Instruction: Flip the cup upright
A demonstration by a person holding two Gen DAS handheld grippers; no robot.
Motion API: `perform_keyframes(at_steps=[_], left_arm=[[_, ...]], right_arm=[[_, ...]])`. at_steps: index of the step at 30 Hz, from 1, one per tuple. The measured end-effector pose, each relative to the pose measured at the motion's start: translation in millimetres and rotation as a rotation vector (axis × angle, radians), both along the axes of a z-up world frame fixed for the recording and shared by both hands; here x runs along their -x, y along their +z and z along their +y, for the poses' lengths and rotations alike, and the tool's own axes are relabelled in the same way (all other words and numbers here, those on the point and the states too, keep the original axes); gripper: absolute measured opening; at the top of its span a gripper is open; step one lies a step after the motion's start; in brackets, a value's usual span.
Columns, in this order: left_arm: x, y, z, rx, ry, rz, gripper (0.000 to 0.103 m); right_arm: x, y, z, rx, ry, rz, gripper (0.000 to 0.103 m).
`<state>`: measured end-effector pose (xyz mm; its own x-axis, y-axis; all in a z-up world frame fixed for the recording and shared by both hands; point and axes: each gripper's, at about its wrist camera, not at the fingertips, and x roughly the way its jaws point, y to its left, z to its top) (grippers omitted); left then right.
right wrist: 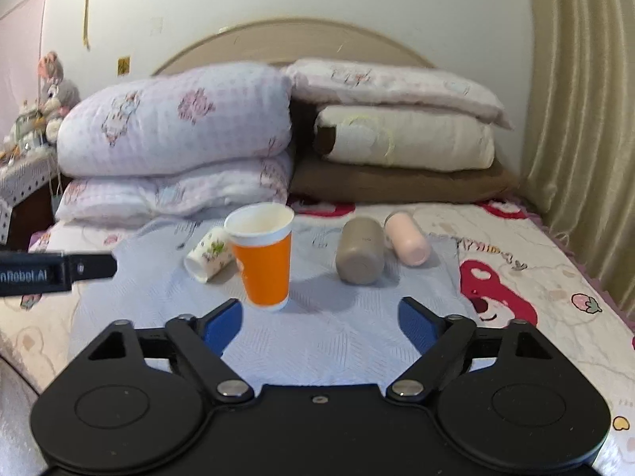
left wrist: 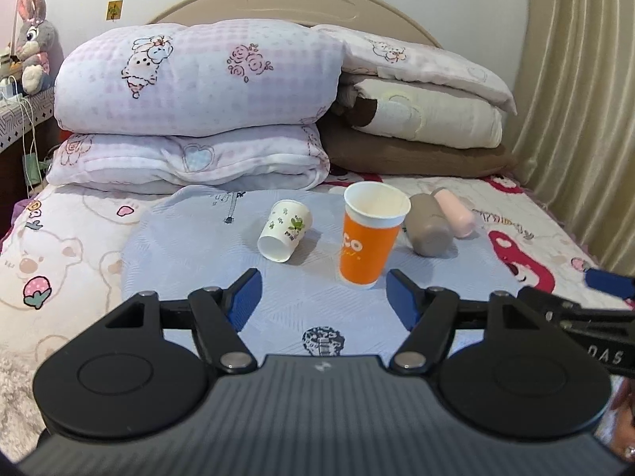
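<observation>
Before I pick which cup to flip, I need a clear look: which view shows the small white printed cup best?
The left wrist view. There the small white printed cup lies on its side, whole and sharp, its open mouth toward the camera, apart from the upright orange cup. In the right wrist view it is blurred, and the orange cup hides part of it.

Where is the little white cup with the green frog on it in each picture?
Left wrist view: the little white cup lies on its side, centre, left of the orange cup.
Right wrist view: the cup lies left of centre, partly behind the orange cup.
Shared landmark: the upright orange cup.
</observation>
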<state>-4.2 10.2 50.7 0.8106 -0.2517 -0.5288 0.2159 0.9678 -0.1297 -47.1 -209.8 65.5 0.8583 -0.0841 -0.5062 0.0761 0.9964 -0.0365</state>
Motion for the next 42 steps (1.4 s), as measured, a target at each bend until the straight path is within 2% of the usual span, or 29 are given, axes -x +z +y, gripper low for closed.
perform_keyframes(at_steps=[2, 4, 8, 12, 16, 21, 26, 33, 42], left_arm=[[4, -3, -2, -0.009, -0.002, -0.008, 0.085], [6, -6, -3, -0.005, -0.009, -0.010, 0.091], [8, -12, -6, 0.004, -0.014, -0.008, 0.099], [9, -21, -8, -0.011, -0.026, 0.021, 0.100], [12, -28, -2, -0.025, 0.003, 0.029, 0.103], [10, -31, 0, -0.029, 0.016, 0.032, 0.103], [10, -37, -3, -0.049, 0.001, 0.047, 0.103], [8, -37, -7, -0.064, 0.026, 0.056, 0.103], [8, -37, -9, -0.089, 0.049, 0.040, 0.103]], right_arm=[[1, -3, 1, 0.004, -0.021, -0.003, 0.101], [0, -6, 0, -0.002, -0.022, 0.008, 0.101], [2, -10, 0, -0.003, -0.031, 0.014, 0.101], [4, -12, 0, -0.002, -0.034, 0.018, 0.101], [6, -11, 0, 0.001, -0.031, 0.023, 0.101], [7, -13, 6, 0.044, -0.032, 0.011, 0.103], [9, -13, 3, 0.024, -0.058, 0.012, 0.103], [5, -20, 1, 0.010, -0.079, 0.048, 0.103], [7, -23, 3, 0.023, -0.087, 0.031, 0.103]])
